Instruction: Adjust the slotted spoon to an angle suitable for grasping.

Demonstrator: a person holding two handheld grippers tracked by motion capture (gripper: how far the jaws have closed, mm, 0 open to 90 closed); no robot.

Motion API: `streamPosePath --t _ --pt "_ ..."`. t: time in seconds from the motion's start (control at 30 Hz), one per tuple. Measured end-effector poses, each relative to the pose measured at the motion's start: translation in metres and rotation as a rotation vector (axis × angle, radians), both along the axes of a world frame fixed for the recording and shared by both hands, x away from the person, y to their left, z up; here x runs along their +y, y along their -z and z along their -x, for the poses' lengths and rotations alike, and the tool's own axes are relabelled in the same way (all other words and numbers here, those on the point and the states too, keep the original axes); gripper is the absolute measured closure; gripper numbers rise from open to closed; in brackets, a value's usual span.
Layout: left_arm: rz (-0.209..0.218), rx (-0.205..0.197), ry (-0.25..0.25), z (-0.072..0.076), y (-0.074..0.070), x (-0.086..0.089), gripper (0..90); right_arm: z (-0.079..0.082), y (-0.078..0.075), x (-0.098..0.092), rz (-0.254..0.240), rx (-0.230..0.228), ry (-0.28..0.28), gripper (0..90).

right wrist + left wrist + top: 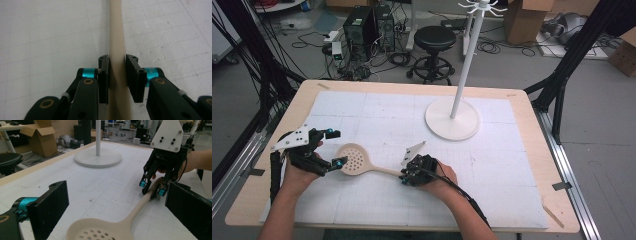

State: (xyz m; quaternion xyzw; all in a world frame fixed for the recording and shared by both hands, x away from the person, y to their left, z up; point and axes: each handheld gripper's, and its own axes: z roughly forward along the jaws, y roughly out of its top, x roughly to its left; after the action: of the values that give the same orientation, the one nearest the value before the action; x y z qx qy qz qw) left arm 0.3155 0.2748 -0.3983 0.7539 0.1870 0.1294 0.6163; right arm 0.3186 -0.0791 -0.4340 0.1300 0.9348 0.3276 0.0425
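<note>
- The pale wooden counter [532, 165] carried a white gridded mat [492, 150], scuffed with small dark marks; around it lay a grey floor with black computer towers [368, 27], a black round stool [434, 39], loose cables and brown cardboard boxes [526, 17]. No brand, label or writing could be read anywhere.
- A white rack with a round base and a tall post [452, 118] stood on the far half of the mat, well apart from both hands; its hooked top showed in the high view.
- The cream plastic slotted spoon [362, 162] lay near the front of the mat, perforated bowl toward the person's left.
- The right claw [408, 176] was pinching the spoon's handle; the right gripper view showed both black pads [104, 75] against the handle's sides, while the left gripper view showed that claw from outside, under its grey plate.
- The left claw [337, 148] stood spread wide, one jaw either side of the spoon's bowl, pressing nothing.
</note>
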Motion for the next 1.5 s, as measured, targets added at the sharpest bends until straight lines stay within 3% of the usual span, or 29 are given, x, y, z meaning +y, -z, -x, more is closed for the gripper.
streamPosePath --t 0.07,0.2,0.37,0.4,0.43,0.5,0.63,0.8,0.9,1.13,1.23,1.5 --pt "-0.007 0.001 -0.002 0.000 0.000 0.000 5.7 0.001 -0.002 -0.003 -0.006 -0.011 0.032 60.0" --pt "-0.007 0.001 -0.001 0.000 0.000 0.000 5.6 0.004 -0.010 -0.013 -0.039 -0.029 0.043 57.8" --pt "-0.009 0.003 0.000 0.000 0.001 0.000 5.6 0.014 -0.017 -0.055 -0.047 -0.021 0.099 55.9" --pt "-0.009 0.003 0.000 0.000 0.001 0.000 5.6 0.014 -0.017 -0.055 -0.047 -0.021 0.099 55.9" --pt "-0.012 0.003 0.000 0.000 0.001 -0.001 5.7 0.018 -0.016 -0.071 -0.058 -0.014 0.132 55.0" --pt "-0.013 0.003 0.001 0.000 0.001 -0.001 5.6 0.022 -0.014 -0.085 -0.076 -0.008 0.156 55.0" --pt "-0.013 0.003 0.001 0.000 0.001 -0.001 5.6 0.030 -0.010 -0.099 -0.091 0.008 0.161 55.0" --pt "-0.012 0.002 -0.002 0.000 0.001 -0.001 5.6 0.033 -0.006 -0.097 -0.051 0.009 0.122 58.9" --pt "-0.004 0.003 0.001 0.000 0.001 -0.001 5.6 0.032 0.001 -0.091 -0.014 0.013 0.095 66.2" --pt "-0.005 -0.001 0.006 0.000 0.000 -0.002 5.6 0.028 0.001 -0.075 -0.023 0.005 0.009 67.3" --pt "-0.001 -0.003 0.006 0.001 -0.001 -0.002 5.6 0.025 0.000 -0.055 -0.018 -0.008 -0.047 67.3" --pt "0.000 -0.007 0.007 0.001 -0.002 -0.001 5.6 0.016 0.000 -0.026 -0.022 -0.015 -0.087 67.3"
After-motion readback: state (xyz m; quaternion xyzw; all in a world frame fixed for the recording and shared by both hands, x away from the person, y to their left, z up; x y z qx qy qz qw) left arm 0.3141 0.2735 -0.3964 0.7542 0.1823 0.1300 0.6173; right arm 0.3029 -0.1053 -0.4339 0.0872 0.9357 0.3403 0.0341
